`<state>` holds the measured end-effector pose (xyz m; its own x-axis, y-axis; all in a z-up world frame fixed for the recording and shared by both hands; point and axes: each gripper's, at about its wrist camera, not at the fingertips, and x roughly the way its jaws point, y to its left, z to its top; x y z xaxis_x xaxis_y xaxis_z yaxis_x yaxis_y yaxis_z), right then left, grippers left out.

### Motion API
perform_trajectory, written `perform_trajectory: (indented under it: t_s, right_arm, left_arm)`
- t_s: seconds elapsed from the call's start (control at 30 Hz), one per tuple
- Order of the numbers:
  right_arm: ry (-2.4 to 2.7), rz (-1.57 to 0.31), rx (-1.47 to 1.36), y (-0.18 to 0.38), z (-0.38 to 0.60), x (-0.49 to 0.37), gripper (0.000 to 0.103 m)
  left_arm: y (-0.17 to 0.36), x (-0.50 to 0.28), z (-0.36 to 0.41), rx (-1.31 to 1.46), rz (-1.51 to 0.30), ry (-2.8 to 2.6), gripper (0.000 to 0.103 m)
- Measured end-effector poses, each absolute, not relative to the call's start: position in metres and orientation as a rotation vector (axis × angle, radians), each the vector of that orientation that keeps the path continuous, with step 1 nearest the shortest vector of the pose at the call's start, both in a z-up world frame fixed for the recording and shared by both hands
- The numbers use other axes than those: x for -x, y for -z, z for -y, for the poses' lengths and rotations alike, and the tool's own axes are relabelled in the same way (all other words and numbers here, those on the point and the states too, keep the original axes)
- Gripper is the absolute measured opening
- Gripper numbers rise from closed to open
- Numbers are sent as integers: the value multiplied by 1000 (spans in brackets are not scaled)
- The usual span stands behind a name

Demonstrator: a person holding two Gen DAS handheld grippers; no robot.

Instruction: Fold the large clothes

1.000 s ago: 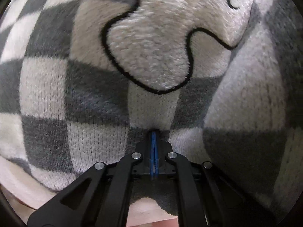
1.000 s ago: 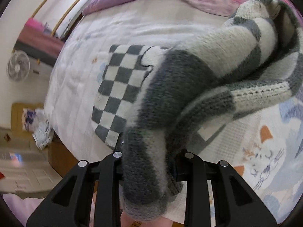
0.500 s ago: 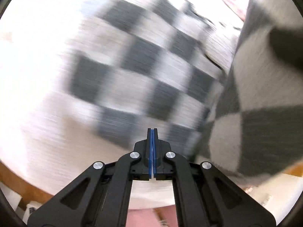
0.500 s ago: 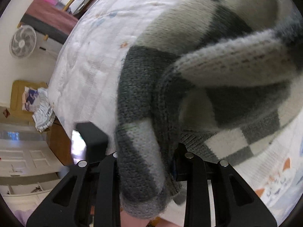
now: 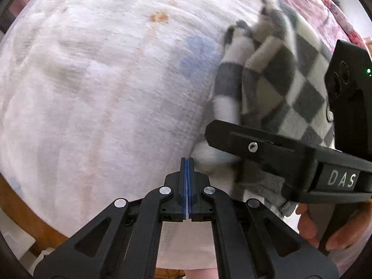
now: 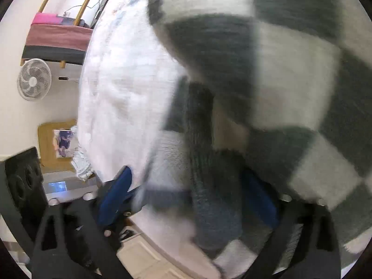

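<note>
Bed: a white quilted bedspread [image 5: 97,107] filled my left view, faint orange and blue prints on it, a wooden frame edge showing at lower left.
Room: past the bed's side in my right view stood a white fan [image 6: 34,79], a shelf stacked with pink and dark cloth [image 6: 55,39], and a tan box with papers [image 6: 55,144] on the floor.
Far side: pink bedding [image 5: 325,11] lay along the top right of the bed.
Sweater: the grey-and-white checked sweater [image 5: 279,81] was bunched on the bedspread at the right, its lower edge in under my right tool.
In the way: up close, blurred knit [image 6: 267,81] blocked most of my right view.
Left gripper [image 5: 187,181]: pads pressed flat together, nothing between them, hanging over bare bedspread just beside the sweater's edge.
Right gripper [image 6: 193,197]: jaws had just sprung wide apart; a fold of sweater hung between the blue pads [image 6: 116,193], neither pad pressing it.
Right hand [image 5: 325,227]: wrapped on the handle at the bed's edge.
</note>
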<state>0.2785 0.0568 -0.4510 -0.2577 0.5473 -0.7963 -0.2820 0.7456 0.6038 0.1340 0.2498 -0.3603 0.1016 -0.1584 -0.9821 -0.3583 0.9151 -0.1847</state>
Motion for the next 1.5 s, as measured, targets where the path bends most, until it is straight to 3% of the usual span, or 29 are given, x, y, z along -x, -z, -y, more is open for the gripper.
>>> perform_trajectory:
  t_s: [0.23, 0.27, 0.3, 0.33, 0.53, 0.73, 0.83, 0.97, 1.13, 1.5]
  right_arm:
    - [-843, -1650, -364, 414, -12, -290, 94]
    - [-834, -1625, -333, 401, 1, -290, 94]
    - [-825, -1600, -309, 391, 11, -290, 94]
    - [-809, -1569, -286, 380, 19, -290, 94]
    - [-546, -1394, -159, 340, 99, -294, 93]
    - [-360, -1361, -187, 345, 151, -318, 63]
    - [-317, -1333, -183, 344, 157, -338, 56]
    - [-314, -1328, -206, 362, 150, -371, 32]
    - [-307, -1402, -219, 417, 131, -408, 32]
    - [-263, -1390, -187, 419, 127, -412, 34]
  left_arm:
    - [347, -182, -232, 420, -1467, -156, 5]
    - [342, -185, -228, 403, -1467, -149, 15]
    - [335, -191, -225, 376, -1462, -143, 41]
    - [341, -203, -216, 356, -1454, -137, 51]
    - [374, -281, -173, 286, -1436, -21, 51]
    - [361, -348, -140, 225, -1368, 72, 51]
    - [354, -385, -124, 202, -1326, 123, 52]
    - [379, -425, -122, 196, -1370, 113, 52]
    - [453, -452, -128, 68, -1501, -16, 53]
    - [432, -445, -130, 42, -1472, 14, 53]
